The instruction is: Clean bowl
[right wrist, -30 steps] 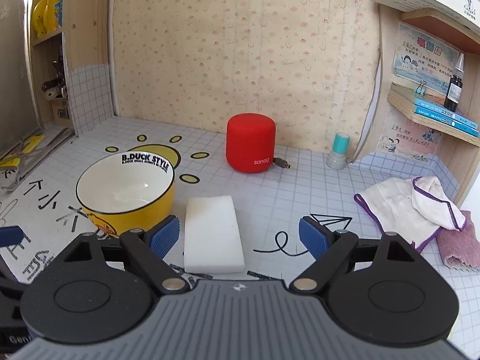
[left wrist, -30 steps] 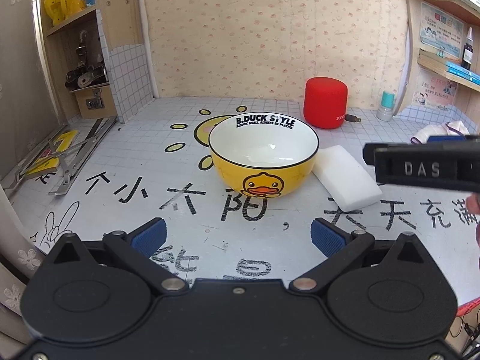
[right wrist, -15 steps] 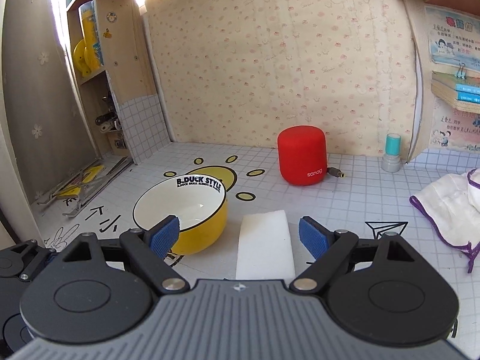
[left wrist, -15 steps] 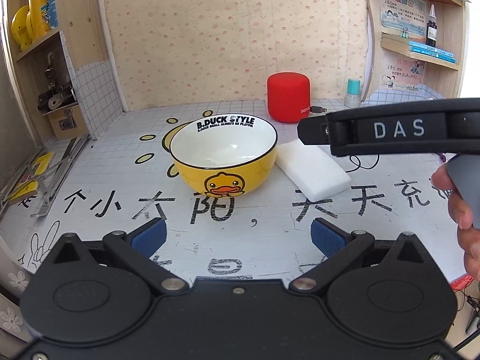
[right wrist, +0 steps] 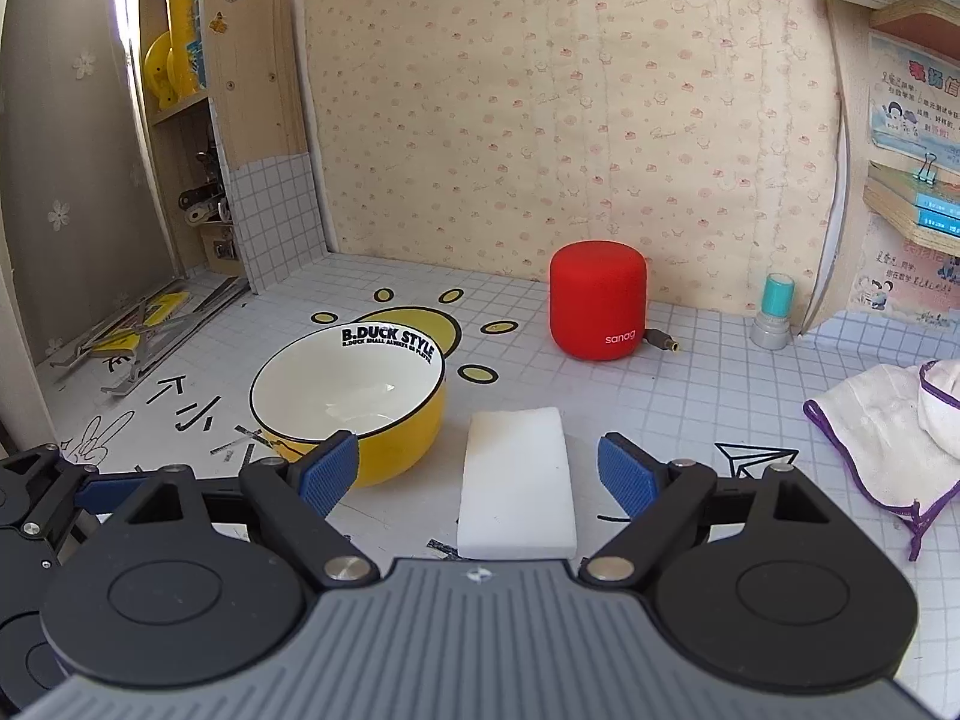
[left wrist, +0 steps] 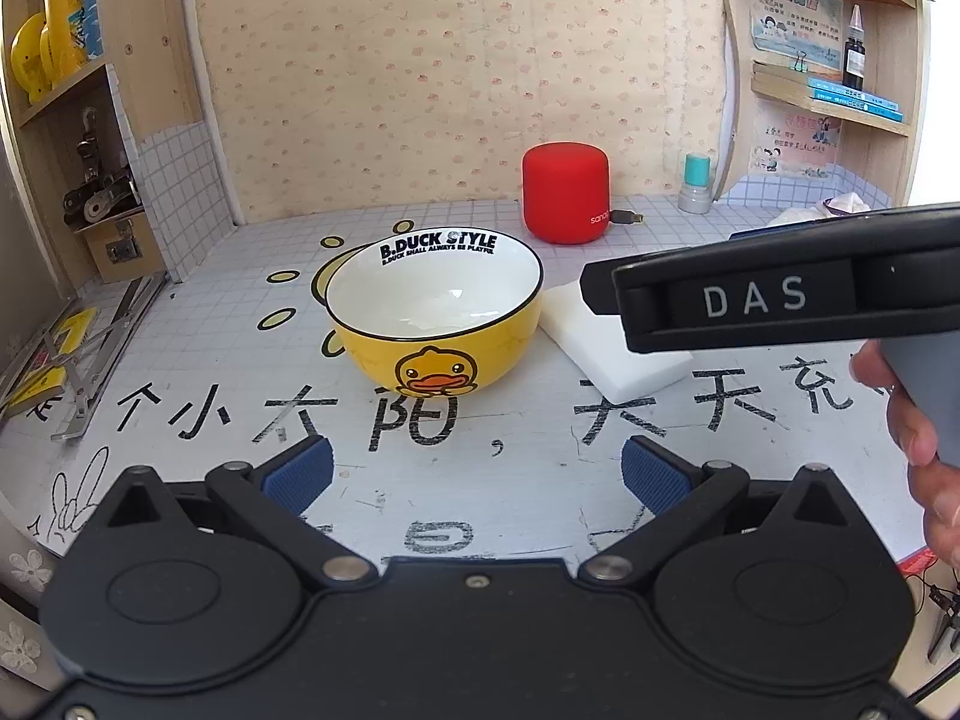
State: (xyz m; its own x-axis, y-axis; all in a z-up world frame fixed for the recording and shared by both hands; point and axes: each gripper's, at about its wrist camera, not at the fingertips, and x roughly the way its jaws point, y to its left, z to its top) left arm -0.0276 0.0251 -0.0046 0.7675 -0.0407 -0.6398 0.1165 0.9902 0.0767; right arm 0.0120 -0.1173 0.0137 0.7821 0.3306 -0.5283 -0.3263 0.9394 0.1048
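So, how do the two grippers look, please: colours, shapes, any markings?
The left gripper has a black body with two round black discs, black linkage arms with silver pivot pins, and blue ribbed pads. The right gripper has the same black discs, arms and blue pads, but a grey ribbed housing. Seen from its side, it is a black bar with white letters "DAS". No sleeve or cable shows.

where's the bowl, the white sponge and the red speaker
bowl (right wrist: 384,438): right wrist view, yellow outer wall
white sponge (right wrist: 519,480): right wrist view, top face
red speaker (left wrist: 564,192): left wrist view, front side
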